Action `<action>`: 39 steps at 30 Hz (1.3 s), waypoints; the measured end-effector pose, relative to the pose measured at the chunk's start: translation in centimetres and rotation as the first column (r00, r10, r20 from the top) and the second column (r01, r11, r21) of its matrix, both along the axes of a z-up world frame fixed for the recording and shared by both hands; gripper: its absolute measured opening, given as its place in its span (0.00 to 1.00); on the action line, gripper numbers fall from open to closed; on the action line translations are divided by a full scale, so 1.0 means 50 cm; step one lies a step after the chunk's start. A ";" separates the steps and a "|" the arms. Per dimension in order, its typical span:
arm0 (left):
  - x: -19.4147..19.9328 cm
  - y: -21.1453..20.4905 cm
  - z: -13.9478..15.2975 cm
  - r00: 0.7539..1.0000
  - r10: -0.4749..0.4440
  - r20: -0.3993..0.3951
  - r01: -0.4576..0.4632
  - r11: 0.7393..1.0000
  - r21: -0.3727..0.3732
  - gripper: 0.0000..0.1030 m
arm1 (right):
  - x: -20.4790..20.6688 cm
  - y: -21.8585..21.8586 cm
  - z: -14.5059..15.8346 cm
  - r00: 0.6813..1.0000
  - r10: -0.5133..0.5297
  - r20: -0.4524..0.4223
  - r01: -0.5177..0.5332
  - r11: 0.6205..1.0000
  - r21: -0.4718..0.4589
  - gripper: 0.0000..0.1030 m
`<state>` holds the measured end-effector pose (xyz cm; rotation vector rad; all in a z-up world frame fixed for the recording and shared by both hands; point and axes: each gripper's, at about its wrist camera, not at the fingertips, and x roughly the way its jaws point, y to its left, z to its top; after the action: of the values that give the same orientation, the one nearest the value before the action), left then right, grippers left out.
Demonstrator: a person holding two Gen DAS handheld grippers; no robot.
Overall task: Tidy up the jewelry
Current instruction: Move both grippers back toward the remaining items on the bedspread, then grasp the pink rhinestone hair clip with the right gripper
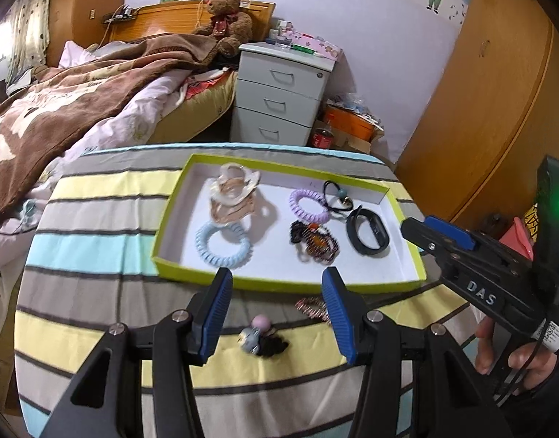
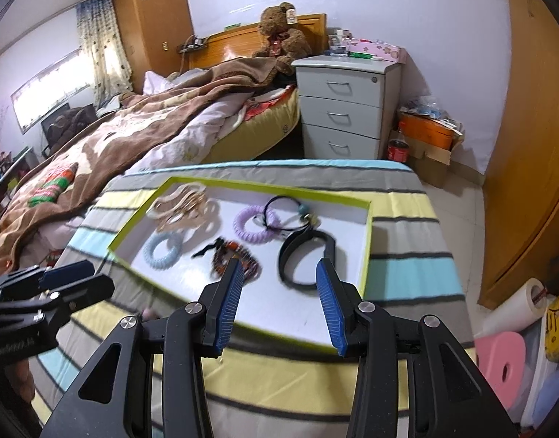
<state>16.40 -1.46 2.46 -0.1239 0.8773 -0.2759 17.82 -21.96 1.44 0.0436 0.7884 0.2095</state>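
Note:
A green-rimmed white tray (image 1: 279, 284) (image 2: 367, 226) on the striped table holds a blue coil tie (image 1: 223, 242) (image 2: 162, 249), a purple coil tie (image 1: 308, 206) (image 2: 252, 224), beige clips (image 1: 232, 193), a dark beaded piece (image 1: 316, 242) (image 2: 235, 257), a black cord tie (image 1: 336, 195) and a black wristband (image 1: 369, 231) (image 2: 305, 255). On the cloth in front of the tray lie a hair tie with a pink ball and grey charm (image 1: 259, 337) and a pink comb clip (image 1: 312, 308). My left gripper (image 1: 276, 314) is open above the hair tie. My right gripper (image 2: 277, 304) is open over the tray's near edge.
The striped cloth (image 1: 97, 219) covers a round table. A bed with a brown blanket (image 1: 60, 102) lies to the left. A grey drawer unit (image 1: 279, 98) stands behind the table, and a wooden wardrobe (image 1: 498, 91) is at the right.

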 end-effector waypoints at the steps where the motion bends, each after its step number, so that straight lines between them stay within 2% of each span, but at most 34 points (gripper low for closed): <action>1: -0.006 0.007 -0.004 1.000 0.003 -0.002 -0.003 1.000 0.000 0.52 | -0.007 0.002 -0.003 1.000 0.005 0.000 -0.005 1.000 0.000 0.42; 12: -0.063 0.087 -0.037 0.999 0.047 -0.021 -0.047 0.999 -0.004 0.54 | -0.052 0.053 -0.062 0.994 0.104 -0.031 -0.104 0.995 0.003 0.42; 19: -0.076 0.130 -0.059 0.995 0.085 -0.047 -0.086 0.996 -0.026 0.54 | -0.043 0.094 -0.098 0.983 0.167 -0.078 -0.168 0.986 -0.002 0.46; 27: -0.079 0.150 -0.074 0.994 0.086 -0.062 -0.089 0.995 -0.044 0.54 | -0.022 0.123 -0.127 0.976 0.181 -0.123 -0.187 0.982 -0.036 0.46; 39: -0.076 0.165 -0.084 0.993 0.090 -0.074 -0.094 0.994 -0.058 0.54 | -0.019 0.149 -0.134 0.973 0.196 -0.123 -0.208 0.974 -0.090 0.46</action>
<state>12.62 6.78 -1.72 -0.2320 0.9317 -0.2130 16.88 -14.50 -5.25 -0.1240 0.9168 0.3619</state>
